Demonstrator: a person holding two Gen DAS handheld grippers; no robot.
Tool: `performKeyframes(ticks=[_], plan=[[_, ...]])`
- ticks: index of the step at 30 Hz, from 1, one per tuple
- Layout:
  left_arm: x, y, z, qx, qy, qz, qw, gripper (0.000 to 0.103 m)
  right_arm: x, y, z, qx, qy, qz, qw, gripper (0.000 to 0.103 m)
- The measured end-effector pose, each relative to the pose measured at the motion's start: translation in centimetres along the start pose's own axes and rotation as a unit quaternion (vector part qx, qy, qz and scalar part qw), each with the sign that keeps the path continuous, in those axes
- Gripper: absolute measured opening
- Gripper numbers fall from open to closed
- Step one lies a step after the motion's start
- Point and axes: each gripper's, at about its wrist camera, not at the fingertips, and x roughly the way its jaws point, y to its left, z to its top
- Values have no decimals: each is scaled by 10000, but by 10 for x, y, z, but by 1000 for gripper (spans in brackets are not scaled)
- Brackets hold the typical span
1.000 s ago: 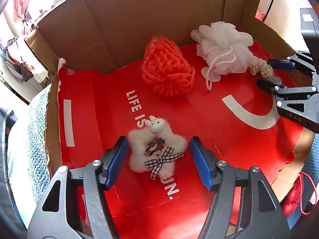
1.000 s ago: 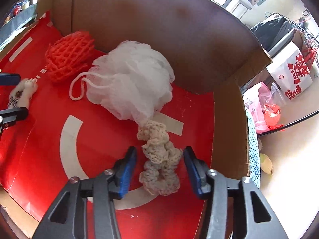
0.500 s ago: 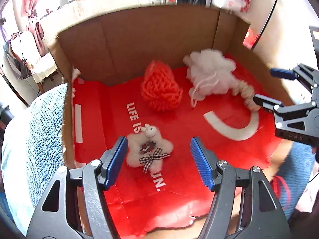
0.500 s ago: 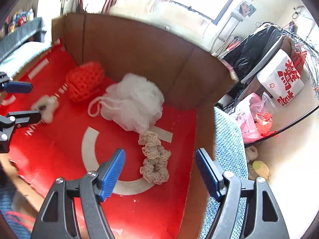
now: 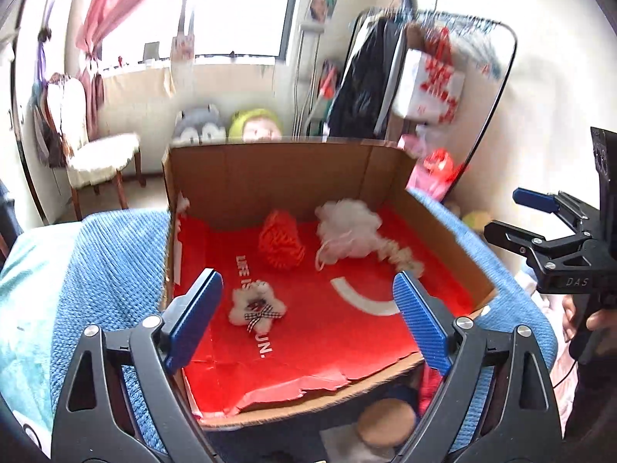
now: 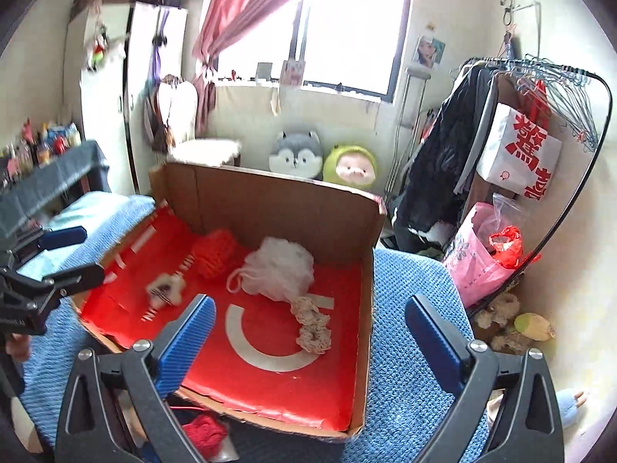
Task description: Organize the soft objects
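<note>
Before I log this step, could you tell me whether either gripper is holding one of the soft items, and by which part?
Nothing is held. The left gripper and right gripper are both opening with nothing between their jaws; the plush star and crochet scrunchie lie in the box.

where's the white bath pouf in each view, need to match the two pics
Left wrist view: white bath pouf lies upper right of centre, at the back of the cardboard box, right of the orange knit piece.
Right wrist view: the pouf lies near centre, against the box's back wall.
Shared landmark: the white arc printed on the red liner, in front of the pouf.
</note>
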Motion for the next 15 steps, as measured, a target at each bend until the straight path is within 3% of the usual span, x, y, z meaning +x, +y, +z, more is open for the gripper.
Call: performKeyframes(ticks=[6, 15], plan=[[-46, -26, -15, 176, -786, 120, 9967, 98, -51, 6, -18, 183, -579, 110, 9981, 103], [-91, -42, -55, -83, -1431, 409, 9888, 98, -101, 20, -67, 409, -1142, 90, 9926, 103]])
